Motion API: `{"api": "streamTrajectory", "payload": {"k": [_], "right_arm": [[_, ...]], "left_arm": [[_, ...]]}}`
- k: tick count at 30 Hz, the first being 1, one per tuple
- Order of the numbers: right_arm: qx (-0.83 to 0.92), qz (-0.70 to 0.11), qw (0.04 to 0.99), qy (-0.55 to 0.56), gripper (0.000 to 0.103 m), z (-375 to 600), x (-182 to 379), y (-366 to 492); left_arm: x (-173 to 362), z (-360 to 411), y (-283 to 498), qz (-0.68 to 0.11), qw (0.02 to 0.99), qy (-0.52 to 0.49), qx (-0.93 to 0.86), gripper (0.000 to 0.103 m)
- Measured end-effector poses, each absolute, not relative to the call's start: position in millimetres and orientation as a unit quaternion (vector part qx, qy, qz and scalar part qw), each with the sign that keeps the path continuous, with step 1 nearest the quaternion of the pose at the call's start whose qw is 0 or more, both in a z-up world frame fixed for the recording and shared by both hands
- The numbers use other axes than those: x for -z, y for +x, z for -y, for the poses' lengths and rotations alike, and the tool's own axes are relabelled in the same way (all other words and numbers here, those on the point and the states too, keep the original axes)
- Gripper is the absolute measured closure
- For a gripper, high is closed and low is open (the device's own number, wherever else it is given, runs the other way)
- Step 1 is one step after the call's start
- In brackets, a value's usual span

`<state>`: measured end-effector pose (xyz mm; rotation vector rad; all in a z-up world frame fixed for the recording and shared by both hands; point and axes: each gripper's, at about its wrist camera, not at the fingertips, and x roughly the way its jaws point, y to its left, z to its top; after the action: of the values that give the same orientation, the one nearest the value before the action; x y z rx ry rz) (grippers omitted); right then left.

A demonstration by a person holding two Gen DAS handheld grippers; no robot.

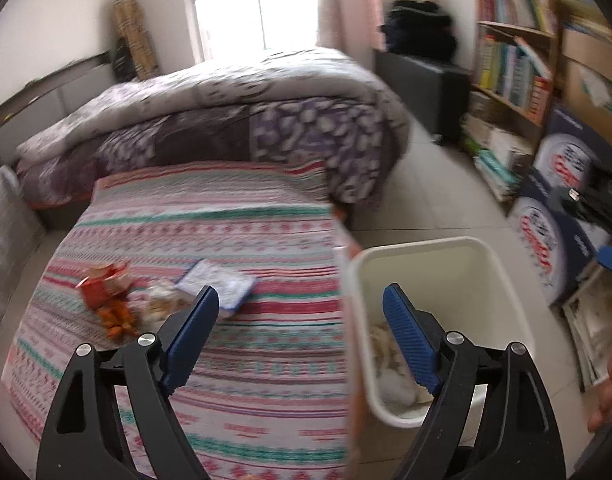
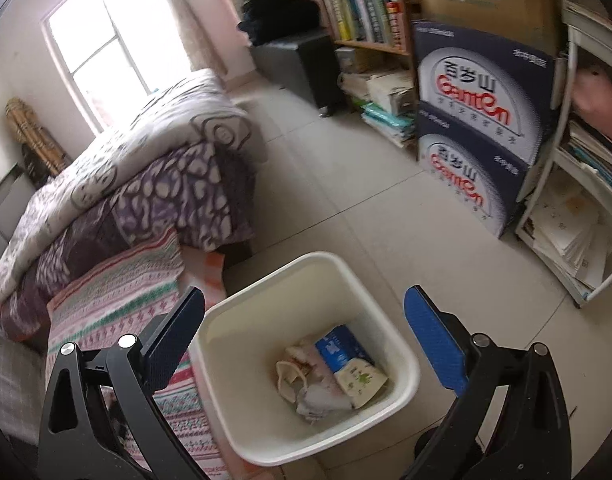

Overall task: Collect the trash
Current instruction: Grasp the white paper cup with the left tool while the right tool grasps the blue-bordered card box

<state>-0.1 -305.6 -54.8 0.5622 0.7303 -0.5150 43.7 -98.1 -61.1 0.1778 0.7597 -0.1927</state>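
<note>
A white trash bin (image 1: pixel 501 280) stands on the floor beside the bed; it also shows in the right wrist view (image 2: pixel 226 320), holding a blue carton (image 2: pixel 341 350) and crumpled wrappers (image 2: pixel 302 380). On the striped bedspread (image 1: pixel 234 236) lie an orange snack wrapper (image 1: pixel 106 292), crumpled pale trash (image 1: pixel 162 300) and a white-blue packet (image 1: pixel 222 284). My left gripper (image 1: pixel 302 304) is open and empty, above the bed's edge and the bin. My right gripper (image 2: pixel 306 308) is open and empty above the bin.
A folded purple quilt (image 1: pixel 234 120) lies at the bed's far end. Bookshelves (image 1: pixel 513 52) and stacked blue cartons (image 2: pixel 477 120) line the right wall. A white wire rack (image 2: pixel 577 240) with papers stands at the right. Tiled floor (image 2: pixel 365 200) lies between.
</note>
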Motion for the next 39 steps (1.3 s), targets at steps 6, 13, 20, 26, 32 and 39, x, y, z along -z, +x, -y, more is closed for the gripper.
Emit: {"api": "streamTrajectory", "payload": {"k": [6,13,20,26,32,39], "right_arm": [[0.219,-0.372,0.866,0.253,0.007,274,64,18],[0.19,-0.403,0.865,0.233,0.007,243,76,35],[0.172,-0.422,0.862,0.22,0.007,230,84,47],[0.162,-0.431,0.86,0.219,0.007,230,87,55],[0.156,-0.435,0.858,0.224,0.007,234,87,59],[0.144,-0.442,0.858,0.221,0.007,230,88,63]], "left_arm": [[63,45,71,-0.397,0.916,0.059,0.026,0.021],[78,-28,104,-0.45,0.892,-0.036,-0.032,0.021],[113,-88,135,-0.519,0.821,-0.237,-0.001,0.027],[132,-95,146,-0.543,0.799,-0.258,-0.022,0.039],[143,-76,154,-0.548,0.8,-0.243,-0.021,0.039],[157,-74,160,-0.557,0.797,-0.232,-0.02,0.073]]}}
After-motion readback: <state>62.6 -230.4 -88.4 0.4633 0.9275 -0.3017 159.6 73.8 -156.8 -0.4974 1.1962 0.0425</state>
